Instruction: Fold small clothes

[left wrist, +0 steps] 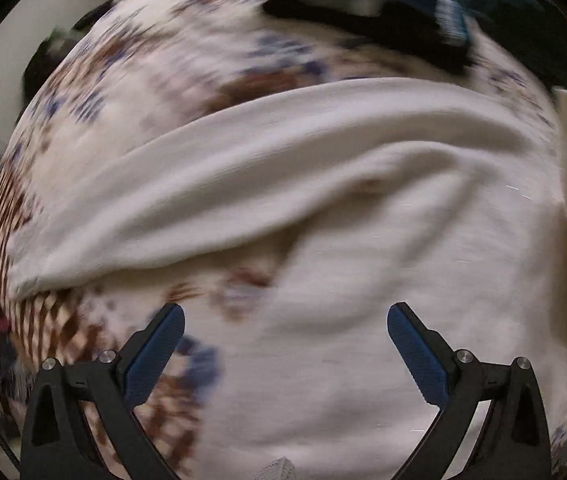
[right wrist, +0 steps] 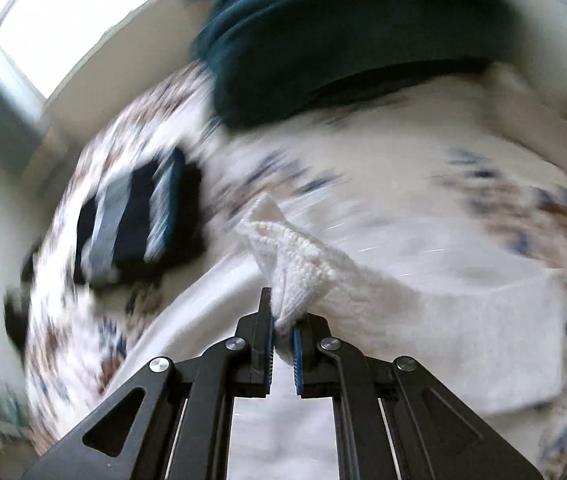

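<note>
A cream knit garment [left wrist: 323,208] lies on a patterned bedspread [left wrist: 131,80], with one edge folded over in a thick roll. My left gripper [left wrist: 285,316] is open and empty just above the garment's near part. In the right wrist view my right gripper [right wrist: 282,320] is shut on a corner of the cream knit garment [right wrist: 303,260], lifting it off the bedspread [right wrist: 403,184]. Both views are motion-blurred.
A folded dark blue and grey striped garment [left wrist: 363,4] lies at the far side of the bed, and it also shows in the right wrist view [right wrist: 139,220]. A dark teal cloth pile [right wrist: 343,40] sits beyond. A window [right wrist: 71,16] is at upper left.
</note>
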{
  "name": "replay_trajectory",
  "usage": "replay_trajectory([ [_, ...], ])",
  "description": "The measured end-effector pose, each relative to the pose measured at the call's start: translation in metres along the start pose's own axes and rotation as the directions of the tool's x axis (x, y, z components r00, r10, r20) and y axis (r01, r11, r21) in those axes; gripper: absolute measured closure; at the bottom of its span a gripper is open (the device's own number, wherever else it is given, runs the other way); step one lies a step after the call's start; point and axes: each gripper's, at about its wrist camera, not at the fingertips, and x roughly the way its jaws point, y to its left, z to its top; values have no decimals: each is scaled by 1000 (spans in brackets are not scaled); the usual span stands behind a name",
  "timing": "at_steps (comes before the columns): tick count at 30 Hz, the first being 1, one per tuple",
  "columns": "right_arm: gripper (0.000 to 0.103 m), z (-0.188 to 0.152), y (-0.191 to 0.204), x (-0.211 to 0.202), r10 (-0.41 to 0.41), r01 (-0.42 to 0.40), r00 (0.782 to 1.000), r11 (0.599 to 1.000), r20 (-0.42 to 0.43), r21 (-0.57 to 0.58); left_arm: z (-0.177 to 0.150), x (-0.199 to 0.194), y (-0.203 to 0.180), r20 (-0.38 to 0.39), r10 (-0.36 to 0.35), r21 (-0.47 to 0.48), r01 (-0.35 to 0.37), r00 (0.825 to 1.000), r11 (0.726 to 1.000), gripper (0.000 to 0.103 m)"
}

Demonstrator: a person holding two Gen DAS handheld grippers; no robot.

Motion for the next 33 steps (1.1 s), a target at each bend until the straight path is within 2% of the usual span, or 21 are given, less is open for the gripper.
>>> replay_trajectory([
  [3, 95, -31, 71, 55, -46, 36, 997, 987, -59, -158, 6, 17, 36, -13, 13, -70, -14, 1000, 997, 0],
  [6, 95, -55, 113, 90, -74, 46, 993, 965, -96, -259, 5, 25, 60, -24, 6, -120, -9, 1000, 993, 0],
  [9, 95, -63, 138, 113, -100, 60, 989, 948, -111, -314, 12, 37, 80, -31, -4, -165, -1, 1000, 986, 0],
  [11, 95, -63, 142, 123, -121, 73, 984, 940, -127, -333, 16, 43, 91, -39, -13, -188, 5, 999, 982, 0],
  [13, 90, -60, 137, 123, -118, 50, 972, 949, -205, -313, 19, 44, 108, -46, -26, -222, 15, 999, 975, 0],
  [15, 74, -54, 120, 113, -14, -47, 957, 978, -291, -201, 17, 39, 126, -51, -46, -263, 31, 998, 964, 0],
  [17, 38, -47, 98, 89, 70, -102, 948, 991, -310, -88, 13, 33, 152, -59, -64, -328, 42, 996, 944, 0],
  [18, 35, -45, 83, 72, 89, -106, 949, 994, -301, -38, 9, 31, 163, -67, -76, -362, 47, 995, 931, 0],
  [20, 35, -46, 60, 44, 75, -78, 955, 997, -288, 1, 0, 31, 190, -83, -113, -458, 63, 990, 887, 0],
  [22, 35, -53, 32, 15, -6, 10, 963, 1000, -271, 14, -6, 39, 217, -89, -168, -560, 90, 982, 824, 0],
  [24, 34, -57, 9, -2, -96, 104, 963, 994, -251, 16, -12, 50, 245, -73, -211, -662, 111, 975, 741, 0],
  [26, 34, -64, -19, -13, -202, 213, 949, 977, -240, 18, -18, 61, 272, -39, -234, -758, 124, 972, 641, 0],
  [27, 34, -66, -28, -15, -222, 235, 943, 972, -248, 24, -20, 67, 287, -12, -238, -802, 133, 971, 582, 0],
  [28, 34, -67, -38, -14, -238, 256, 935, 966, -261, 36, -20, 71, 295, 2, -240, -825, 137, 971, 549, 0],
  [30, 34, -72, -58, -12, -261, 295, 921, 952, -290, 81, -19, 81, 318, 50, -243, -881, 157, 969, 446, 0],
  [31, 34, -73, -62, -11, -264, 303, 918, 949, -295, 93, -19, 83, 325, 66, -236, -898, 161, 969, 409, 0],
  [33, 34, -78, -70, -8, -287, 330, 908, 939, -307, 100, -18, 87, 341, 107, -208, -933, 170, 972, 316, 2],
])
